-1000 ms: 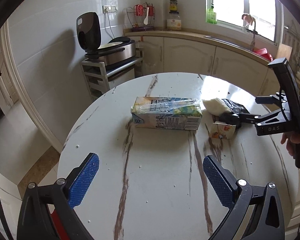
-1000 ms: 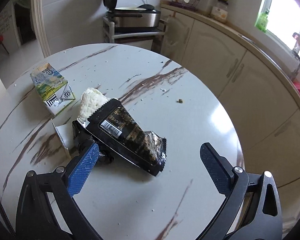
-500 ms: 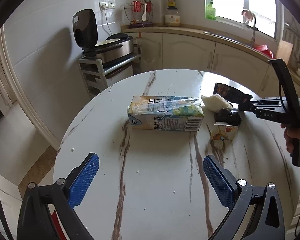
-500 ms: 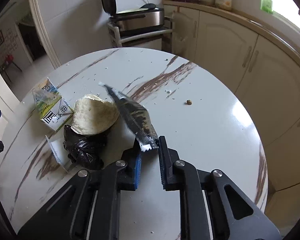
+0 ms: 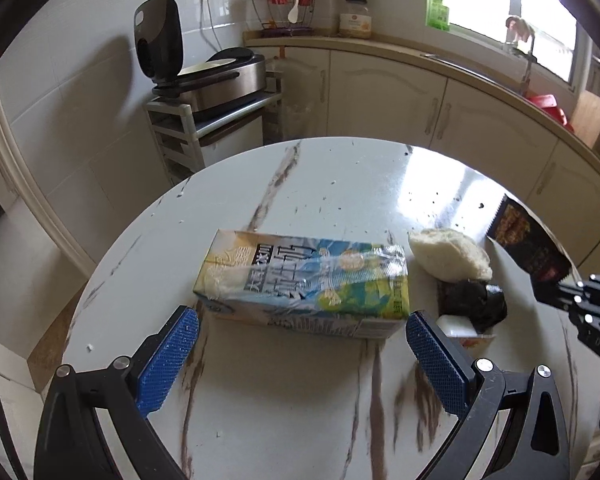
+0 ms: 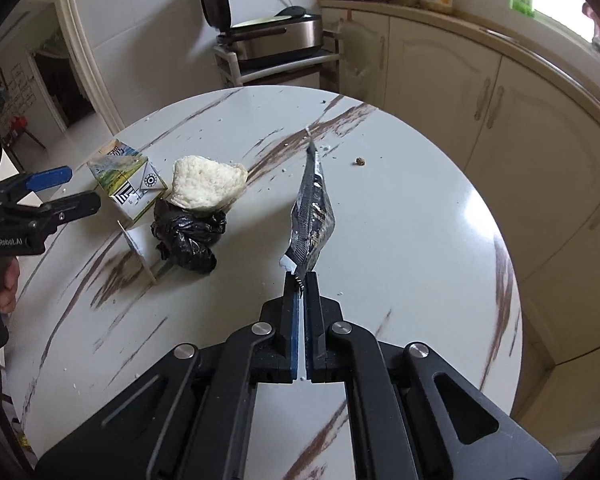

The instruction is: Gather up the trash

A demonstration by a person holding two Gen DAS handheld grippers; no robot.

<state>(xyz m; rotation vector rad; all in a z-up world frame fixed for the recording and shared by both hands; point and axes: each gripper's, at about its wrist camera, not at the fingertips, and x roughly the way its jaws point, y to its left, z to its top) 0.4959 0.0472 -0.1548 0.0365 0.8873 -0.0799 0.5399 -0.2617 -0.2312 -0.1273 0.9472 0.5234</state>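
**Inspector:** Report what has changed at the surface [image 6: 400, 240].

**Operator:** A second ago my right claw [image 6: 301, 280] stood wide open over the black snack wrapper [image 6: 312, 216], which lay flat against the bread. Now its jaws are pressed together on the wrapper's serrated near edge, and the wrapper hangs edge-on in front of the claw, apart from the pile. I judge the first piece of trash secured.

**Inspector:** And the left side?

**Operator:** My left claw [image 5: 300, 344] has come in closer to the milk carton [image 5: 304, 280]. Its jaws are spread wide and hold nothing; the carton lies on its side just beyond the blue pads [image 5: 168, 356], not yet between them.

**Inspector:** Remaining items?

**Operator:** The piece of bread [image 6: 208, 184] rests on the crumpled black bag [image 6: 188, 236], touching the carton's end. A small white card tray [image 6: 136, 248] sits beside the bag. Crumbs are scattered over the marble.

**Inspector:** Assessment?

**Operator:** Early stage: one item held, the carton likely next. No bin shows in either view, so I cannot tell where the wrapper should go. The grip is on a thin edge only; it could slip.
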